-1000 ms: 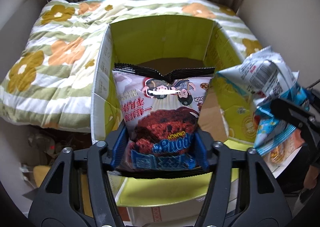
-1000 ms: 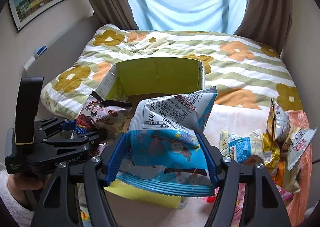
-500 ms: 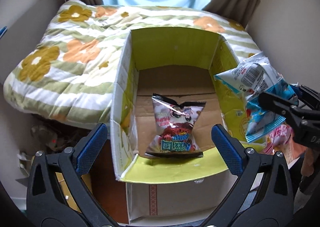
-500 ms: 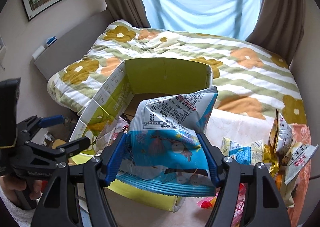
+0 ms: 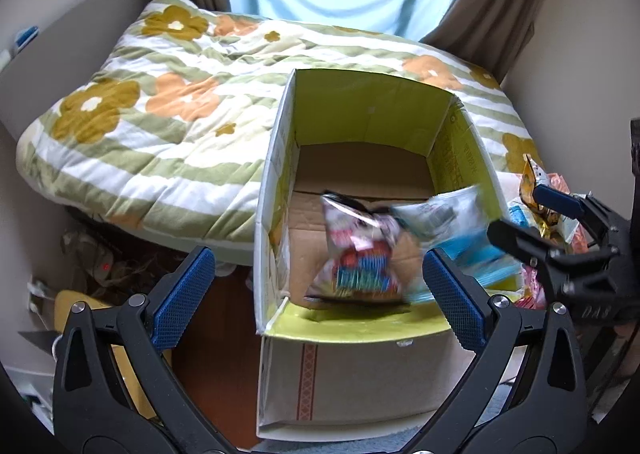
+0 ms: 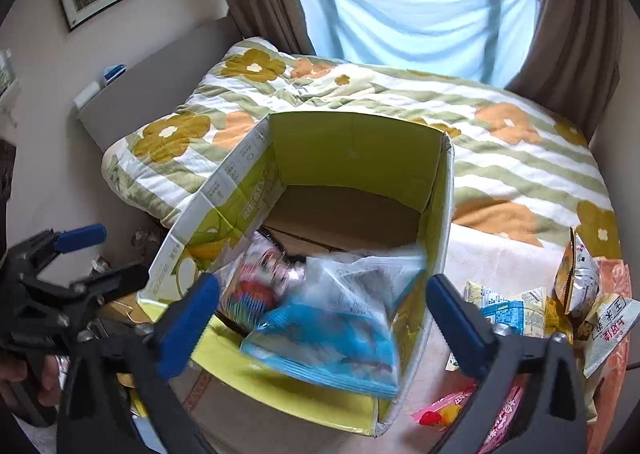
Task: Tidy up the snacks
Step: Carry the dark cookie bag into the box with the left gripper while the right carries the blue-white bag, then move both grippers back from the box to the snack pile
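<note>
An open cardboard box [image 5: 360, 125] with a yellow-green inside stands against the bed. A red and blue snack bag [image 5: 360, 258] lies on its floor. My left gripper [image 5: 318, 294] hangs open above the box's near edge with nothing between its pads. My right gripper [image 6: 324, 318] has its jaws opening over the box [image 6: 352, 149]. A blue and white snack bag [image 6: 332, 318] drops from between the jaws, blurred, and no pad presses on it. In the left wrist view that bag [image 5: 452, 225] tumbles in beside the red one, under the right gripper [image 5: 532, 219].
A bed with a flowered, striped quilt [image 5: 160, 125] lies behind and left of the box. Several snack packets [image 6: 560, 302] are heaped to the right, with a pink one [image 6: 460, 410] nearer. Cables and clutter [image 5: 100, 262] sit on the floor to the left.
My left gripper opened, the red and blue bag dropped into the box, and the gripper drew back and up. My right gripper then opened and the blue and white bag is falling in.
</note>
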### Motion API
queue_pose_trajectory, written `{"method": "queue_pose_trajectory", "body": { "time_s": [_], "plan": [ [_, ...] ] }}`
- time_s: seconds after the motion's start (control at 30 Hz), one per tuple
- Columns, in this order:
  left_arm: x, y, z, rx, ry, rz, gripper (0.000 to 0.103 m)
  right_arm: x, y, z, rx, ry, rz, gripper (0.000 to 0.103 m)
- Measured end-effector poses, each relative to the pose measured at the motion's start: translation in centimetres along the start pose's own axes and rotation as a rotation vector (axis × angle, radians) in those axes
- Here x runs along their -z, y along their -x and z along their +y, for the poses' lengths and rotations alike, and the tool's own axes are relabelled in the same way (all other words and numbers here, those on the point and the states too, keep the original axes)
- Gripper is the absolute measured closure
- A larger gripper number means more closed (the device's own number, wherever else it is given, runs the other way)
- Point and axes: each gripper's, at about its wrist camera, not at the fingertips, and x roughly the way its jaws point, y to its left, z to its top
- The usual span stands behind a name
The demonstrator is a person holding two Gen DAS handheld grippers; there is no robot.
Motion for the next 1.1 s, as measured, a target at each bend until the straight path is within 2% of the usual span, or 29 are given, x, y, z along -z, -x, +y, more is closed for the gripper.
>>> {"method": "queue_pose_trajectory", "body": {
  "time_s": [0.1,0.23,0.47,0.67,0.83,0.97,1.1],
  "plan": [
    [0.6,0.3,0.0,0.001,0.007,-0.011,0.0,1.2,1.1,0.7,0.042,0.066,-0.069,0.0],
    [1.2,0.3,-0.1,0.012,0.015,-0.011,0.0,2.3,1.3,1.4,0.111,0.137,-0.075,0.0],
    [1.5,0.9,0.0,0.013,-0.018,-0.014,0.0,1.7,2.2,0.6,0.038,0.015,-0.057,0.0],
    [1.5,1.7,-0.6,0.025,-0.081,-0.016,0.0,1.8,3.5,1.6,0.066,-0.029,-0.083,0.0],
    [1.1,2.6,-1.8,0.098,-0.133,-0.05,0.0,2.5,5.9,2.1,0.105,-0.075,-0.132,0.0],
    [0.8,2.7,-3.9,0.178,-0.2,-0.071,0.0,3.7,8.2,1.9,0.18,-0.096,-0.151,0.0],
    [0.3,2.5,-6.6,0.243,-0.255,-0.065,0.0,5.1,10.3,0.2,0.255,-0.151,-0.167,0.0]
  ]
}}
